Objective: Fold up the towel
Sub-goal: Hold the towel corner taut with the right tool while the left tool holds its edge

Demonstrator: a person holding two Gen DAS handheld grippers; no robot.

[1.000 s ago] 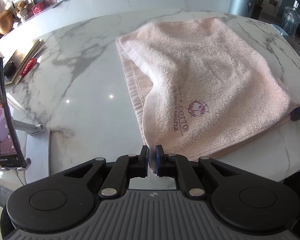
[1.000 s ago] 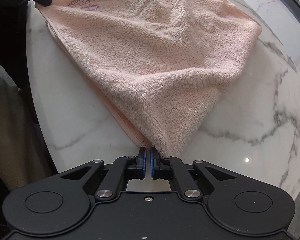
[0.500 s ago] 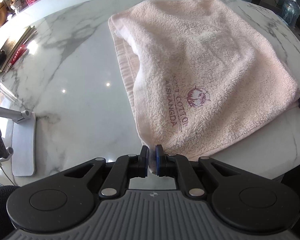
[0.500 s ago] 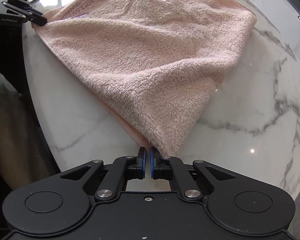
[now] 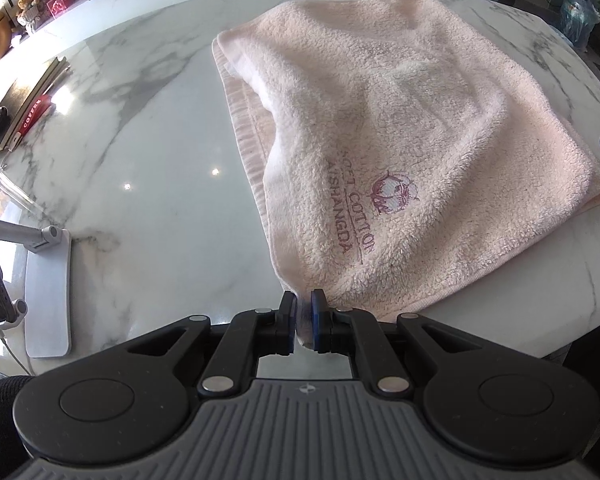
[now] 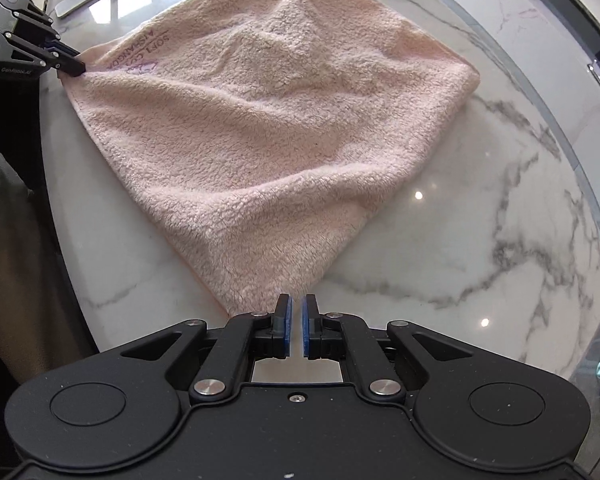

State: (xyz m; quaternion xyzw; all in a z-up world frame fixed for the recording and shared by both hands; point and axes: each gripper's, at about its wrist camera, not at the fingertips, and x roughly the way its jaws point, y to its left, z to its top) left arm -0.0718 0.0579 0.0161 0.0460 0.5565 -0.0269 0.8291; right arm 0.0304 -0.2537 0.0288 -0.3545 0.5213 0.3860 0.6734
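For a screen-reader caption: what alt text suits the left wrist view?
The left gripper pinches the near corner of a pink towel, folded double on a white marble table. Its maroon embroidered logo faces up.

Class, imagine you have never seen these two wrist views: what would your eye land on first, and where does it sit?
First the pink towel, folded double and spread across the white marble table, its purple embroidered logo near the front edge. Next the left gripper, shut on the towel's near corner. In the other view the right gripper is at the opposite near corner with a slim gap and no cloth visible between its pads.
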